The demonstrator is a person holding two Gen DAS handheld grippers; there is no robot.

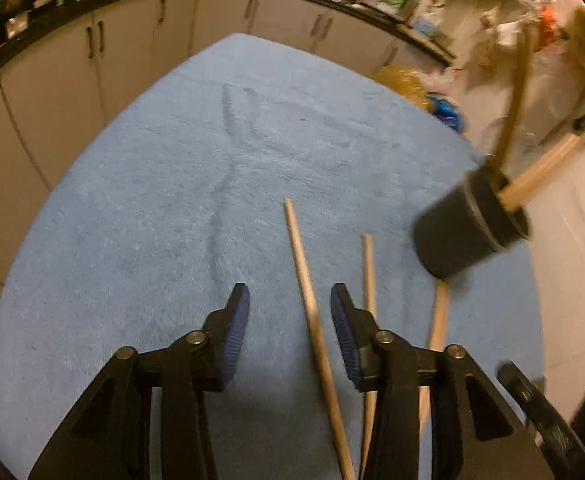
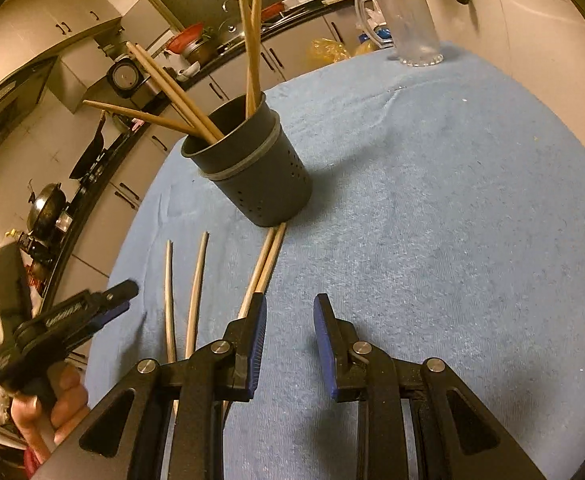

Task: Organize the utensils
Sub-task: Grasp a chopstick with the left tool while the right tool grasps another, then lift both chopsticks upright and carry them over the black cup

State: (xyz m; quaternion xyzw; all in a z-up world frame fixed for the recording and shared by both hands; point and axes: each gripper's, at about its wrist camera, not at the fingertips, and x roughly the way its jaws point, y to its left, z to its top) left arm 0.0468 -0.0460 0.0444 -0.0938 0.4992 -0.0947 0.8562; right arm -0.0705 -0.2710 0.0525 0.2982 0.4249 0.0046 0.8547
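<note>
We see a table covered by a blue towel (image 2: 432,208), with kitchen cabinets (image 1: 132,44) curving behind it. A dark perforated utensil holder (image 2: 252,168) stands upright on the towel; five wooden chopsticks (image 2: 252,36) lean out of its mouth — two upward, three toward the left of the right wrist view.

Four more loose chopsticks (image 2: 194,292) lie flat on the towel. Two of them lie side by side with their far ends touching the holder's base; the other two lie apart, just to their left.

The left gripper (image 1: 290,300) has its blue-padded jaws spread, not pinching anything. In its own view, one loose chopstick (image 1: 310,300) passes between the fingers, closer to the right pad, resting on the cloth. A hand (image 2: 58,412) grips its handle at the lower left of the right wrist view.

The right gripper (image 2: 290,308) hovers over bare towel, jaws parted and empty — the paired chopsticks pass just outside its left finger. A clear glass pitcher (image 2: 408,20) stands at the table's far edge.
</note>
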